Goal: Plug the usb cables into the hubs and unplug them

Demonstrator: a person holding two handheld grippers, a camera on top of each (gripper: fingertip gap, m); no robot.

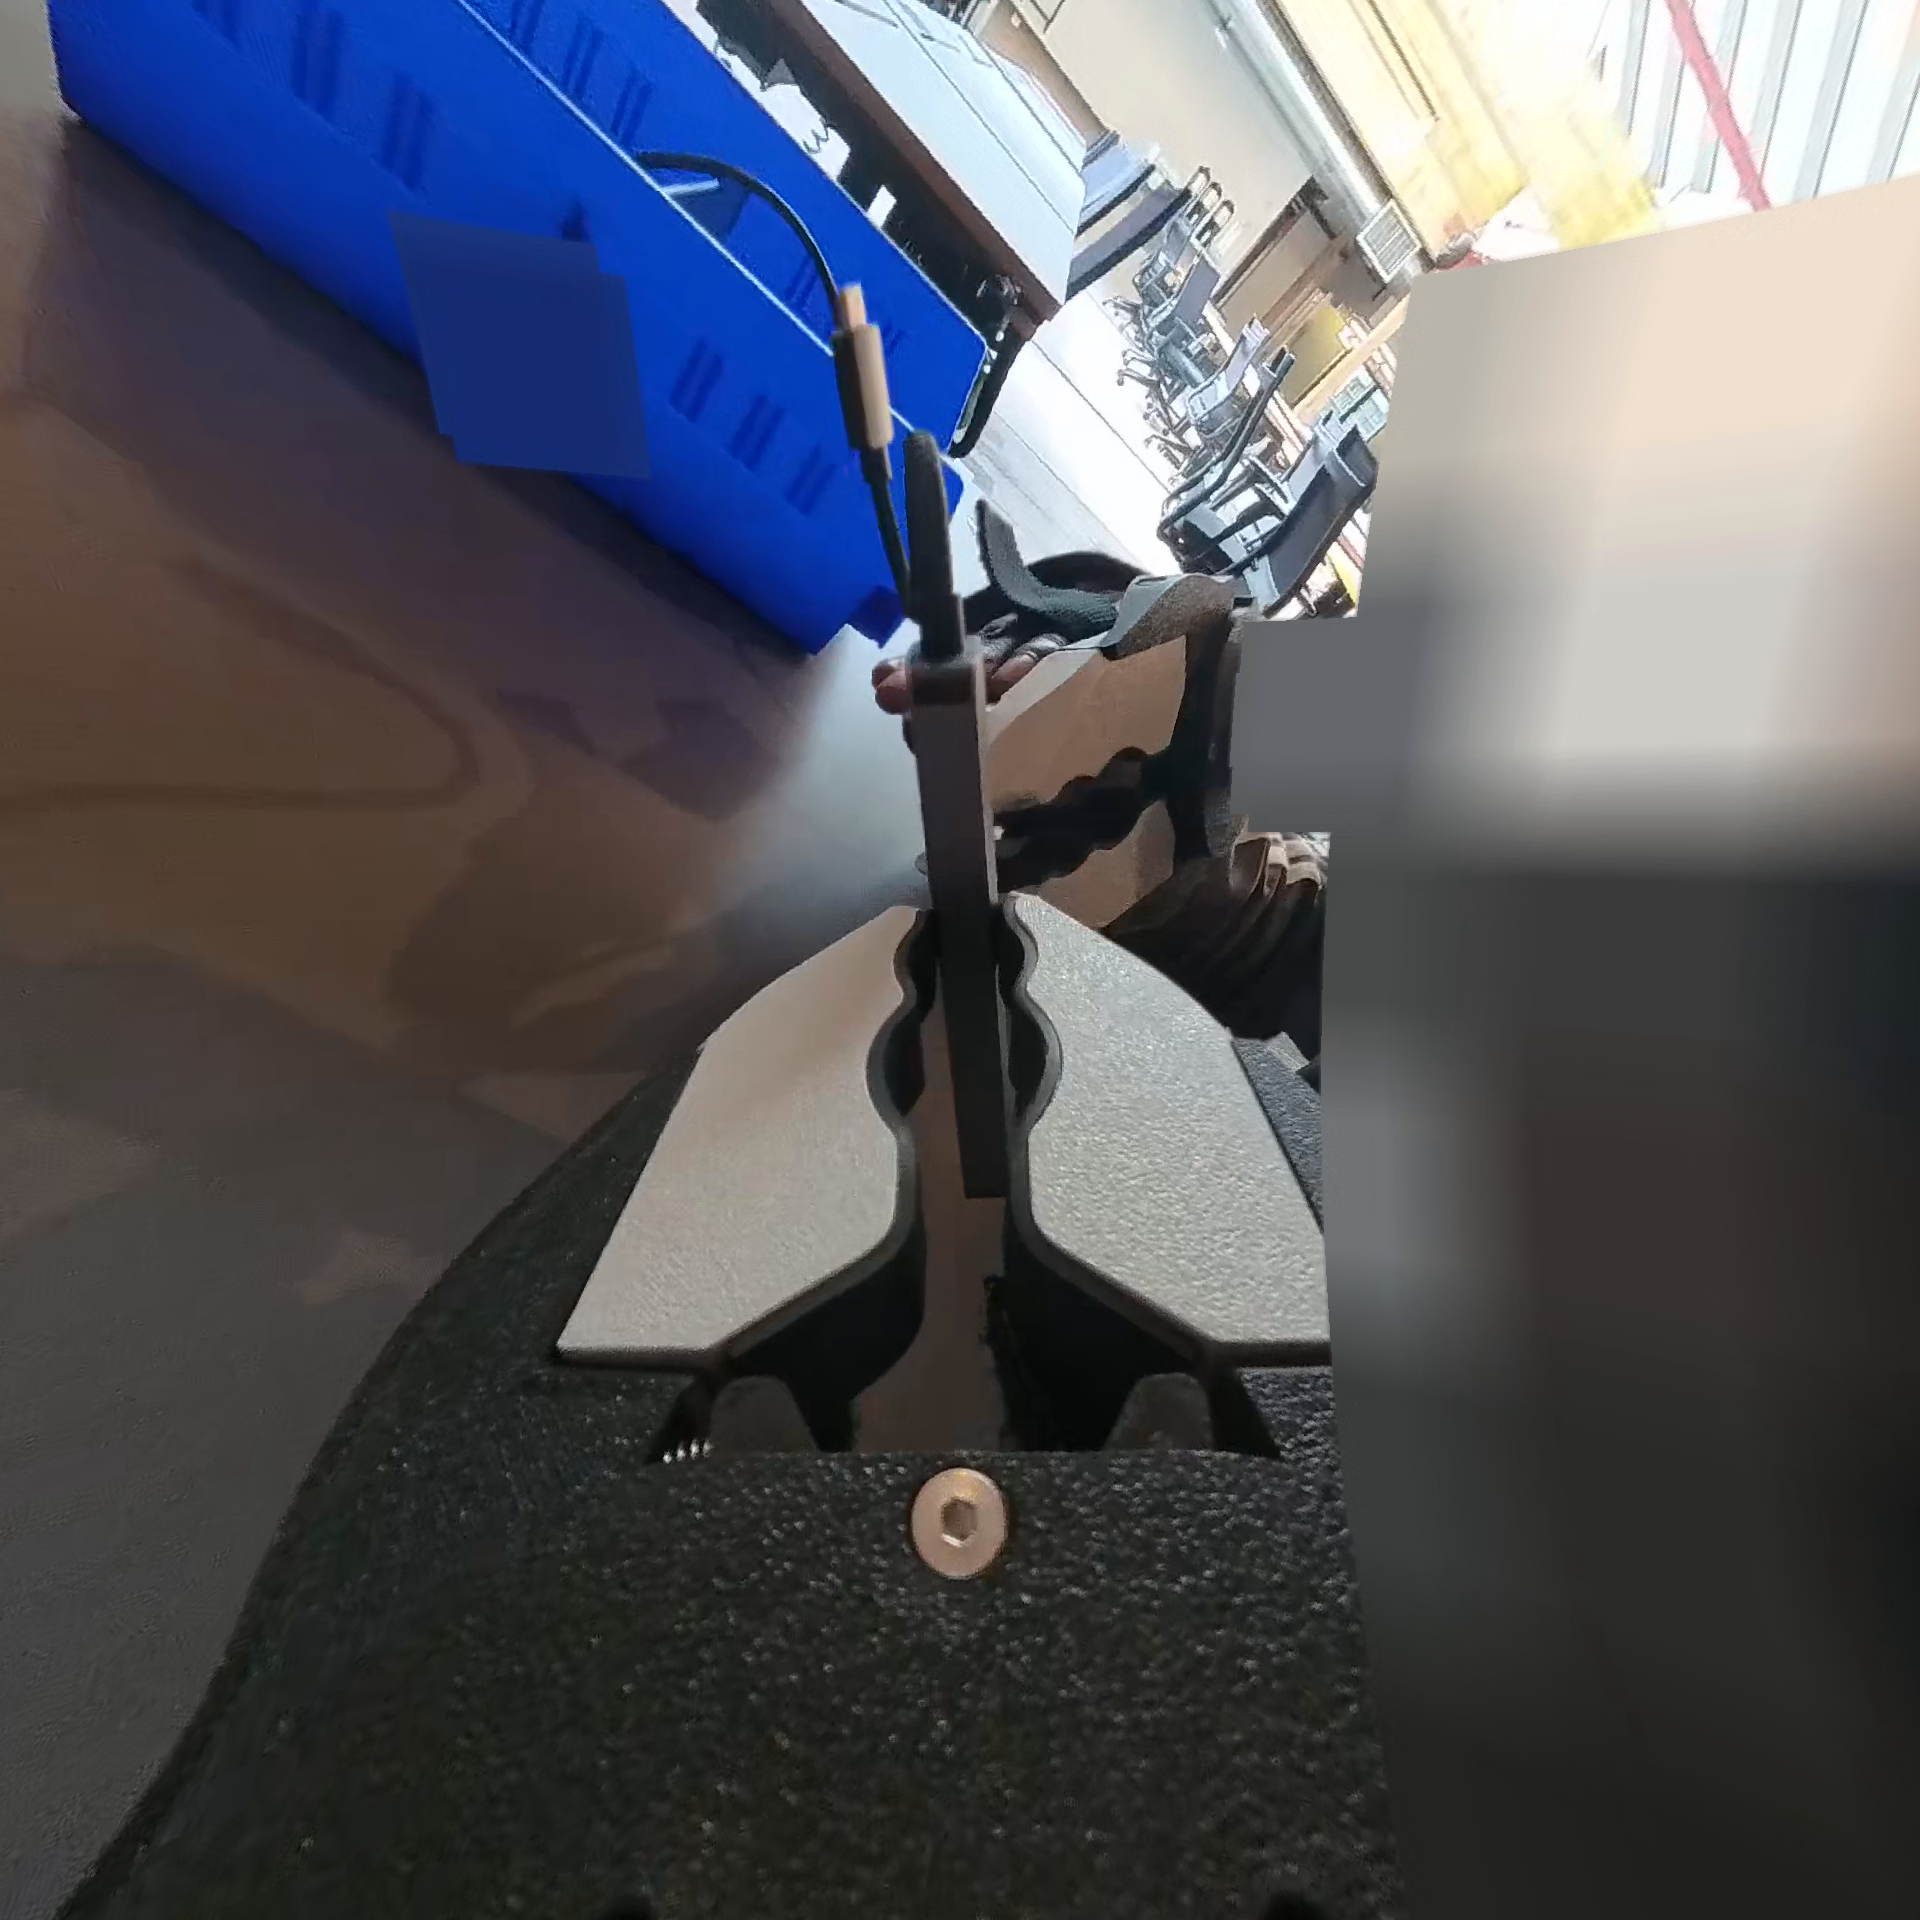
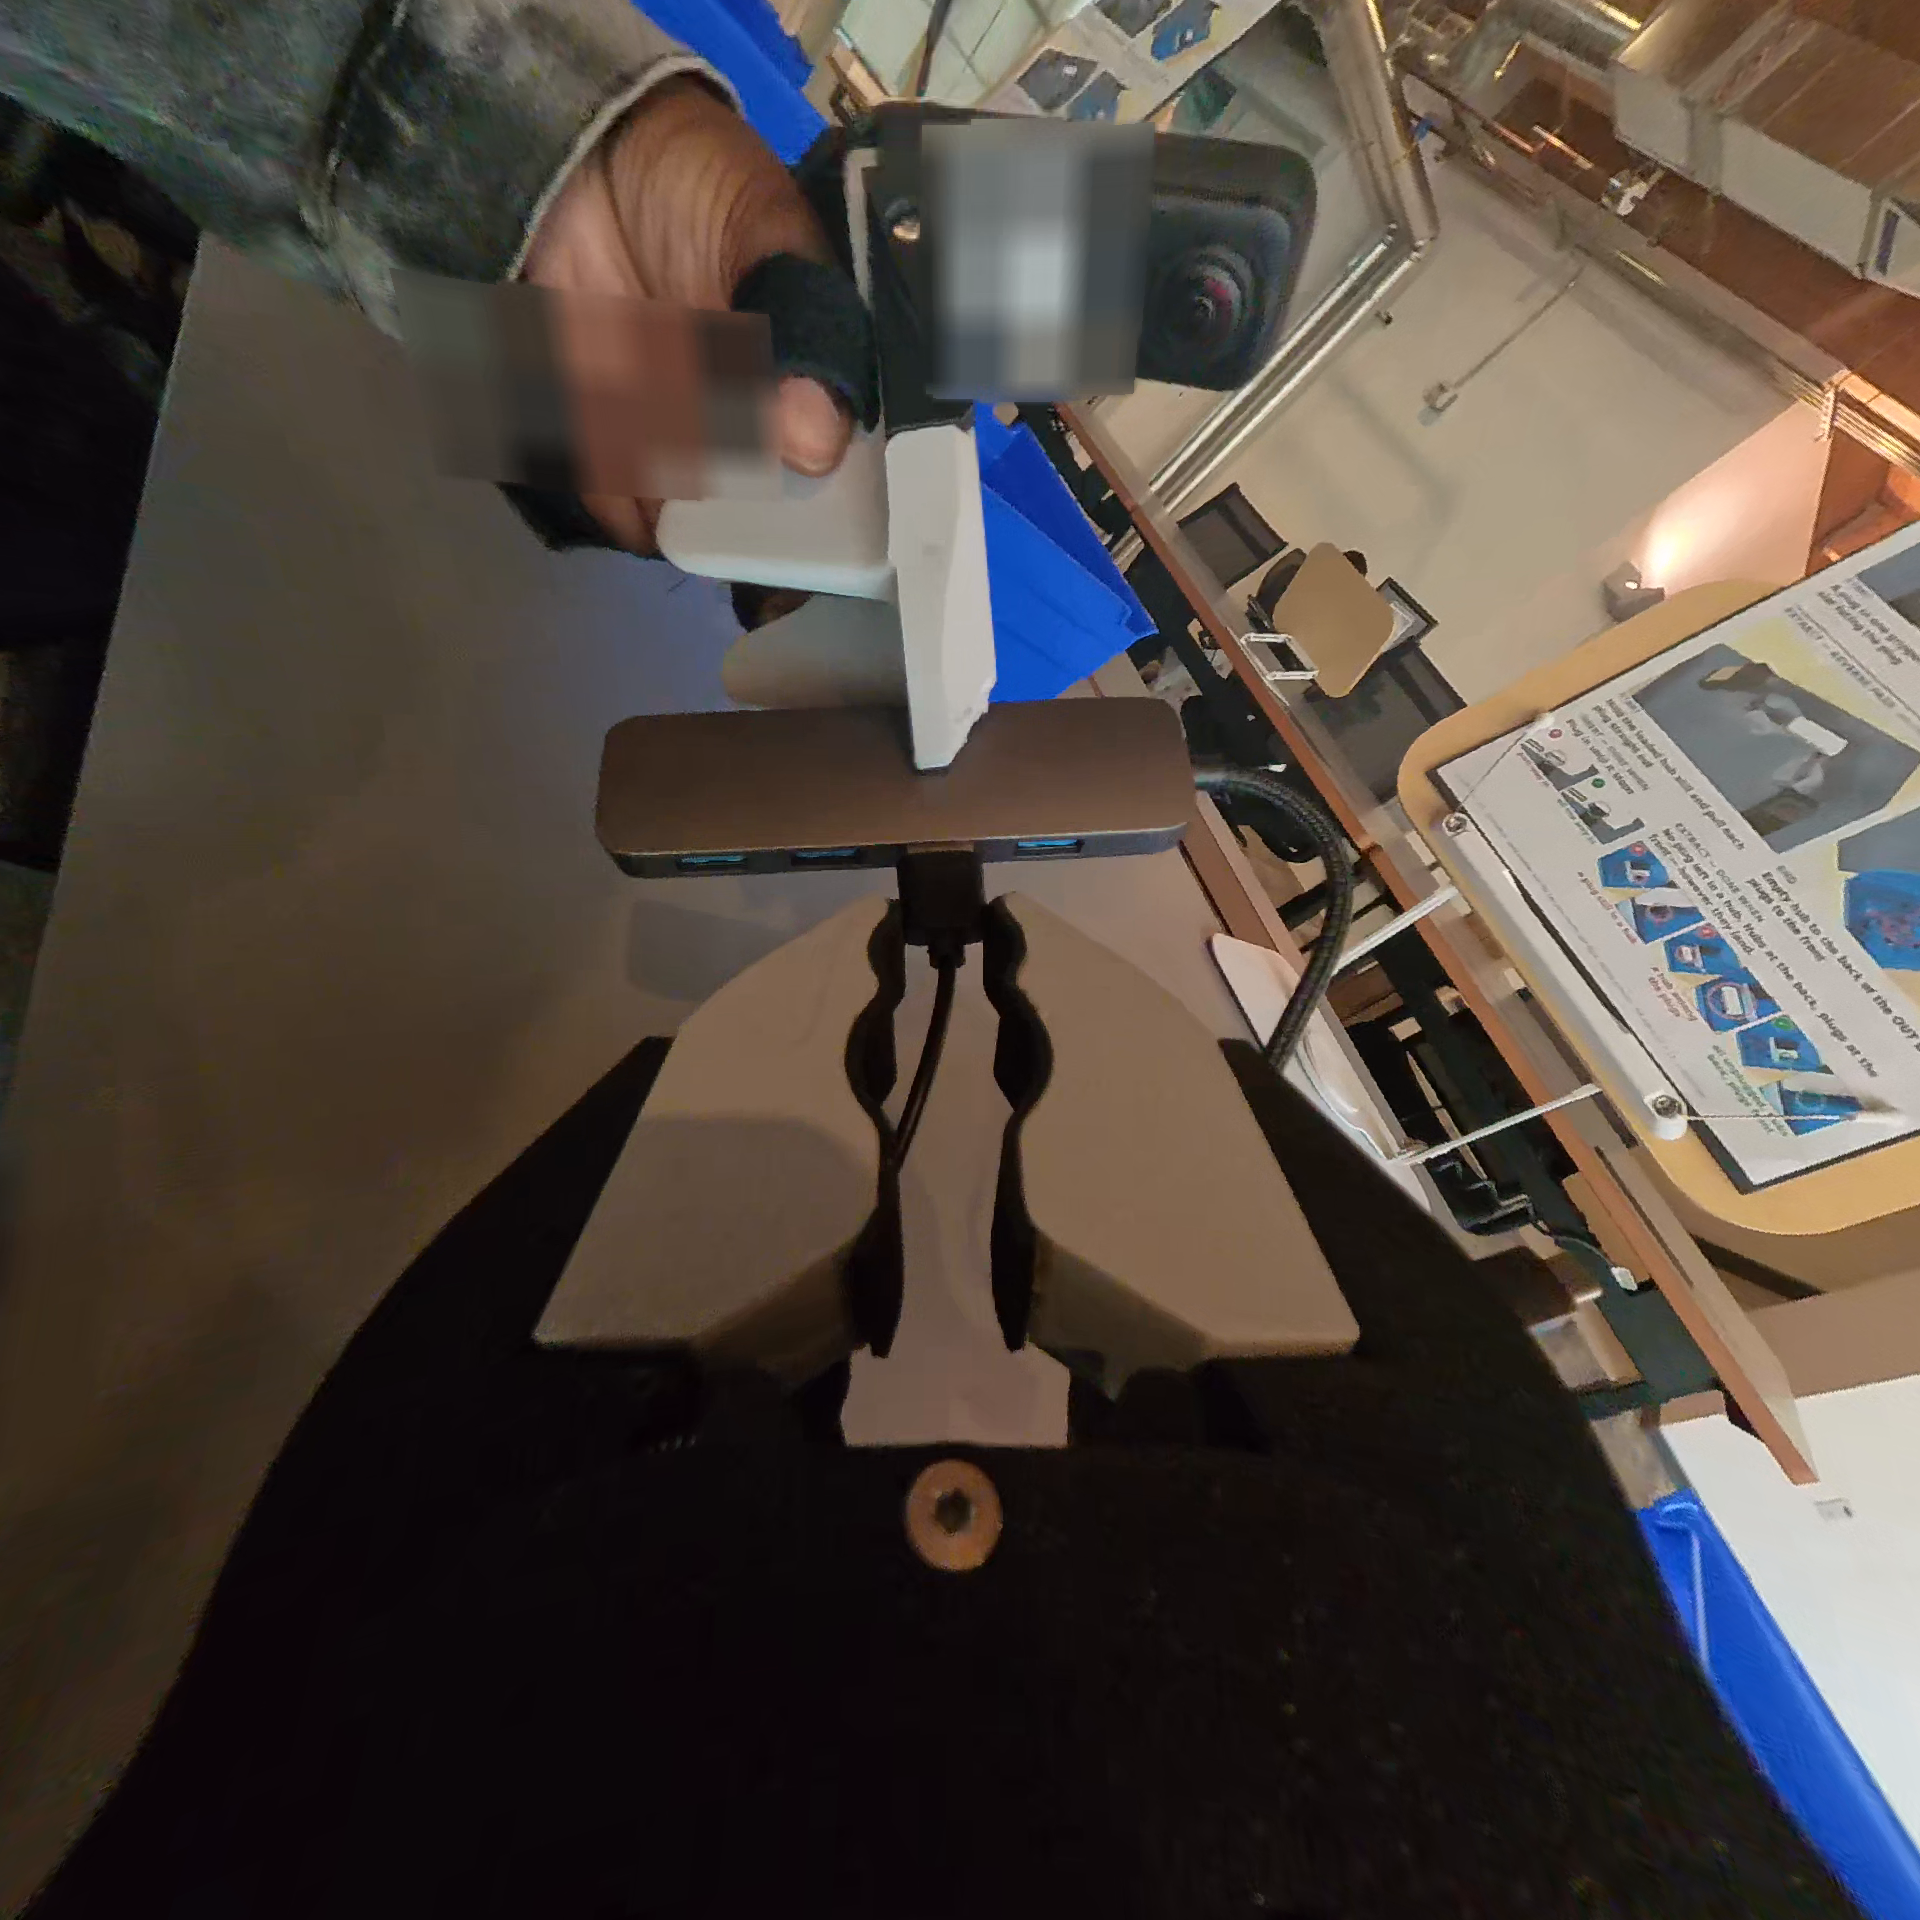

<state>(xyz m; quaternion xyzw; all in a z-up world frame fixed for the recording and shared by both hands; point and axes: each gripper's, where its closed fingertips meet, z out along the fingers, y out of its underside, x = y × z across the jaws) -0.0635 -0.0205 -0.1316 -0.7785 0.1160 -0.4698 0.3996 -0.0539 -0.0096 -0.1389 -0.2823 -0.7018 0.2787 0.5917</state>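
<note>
In the left wrist view my left gripper (image 1: 961, 925) is shut on a grey USB hub (image 1: 961, 790), seen edge-on and held above the table. The hub's black cable (image 1: 928, 540) rises from its far end to a loose metal connector (image 1: 865, 364). In the right wrist view the hub (image 2: 810, 779) lies flat across the frame, with the left gripper's white finger (image 2: 940, 623) on top of it. My right gripper (image 2: 940, 914) is shut on a black USB plug (image 2: 940, 883) that sits in a port on the hub's near edge. Its thin cable (image 2: 914, 1060) trails back between the fingers.
A blue bin (image 1: 520, 260) stands on the brown table (image 1: 260, 831) at the far left. The hub's braided cable (image 2: 1320, 935) hangs off to the right. A board with a picture sheet (image 2: 1714, 883) stands at the right. A hand (image 2: 665, 260) holds the left gripper. Both grippers' tips are close together, under 4 cm apart.
</note>
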